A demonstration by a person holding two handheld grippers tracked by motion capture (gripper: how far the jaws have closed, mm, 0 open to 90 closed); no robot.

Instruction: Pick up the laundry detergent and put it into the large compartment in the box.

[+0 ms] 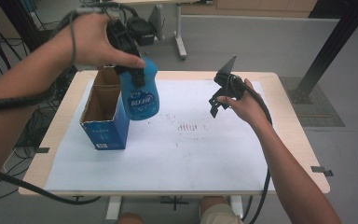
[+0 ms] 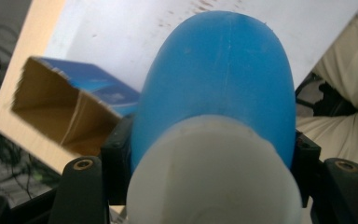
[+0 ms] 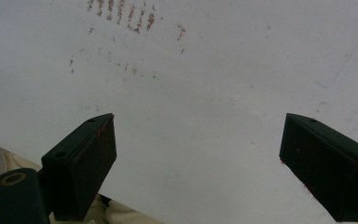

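Observation:
A blue plastic bottle with a white cap end hangs in the air, held near its top by my left gripper. It hovers just right of an open blue cardboard box standing on the table's left side. In the left gripper view the bottle sits between the two black jaws, white cap nearest, and the box shows its brown inside beyond. My right gripper hangs open above the white sheet, right of centre. In the right gripper view its jaws stand wide apart, the gripper holding nothing.
A white sheet with faint brown smudges covers most of the wooden table. Cables hang off the left side. A black post and another table's leg stand on the floor behind.

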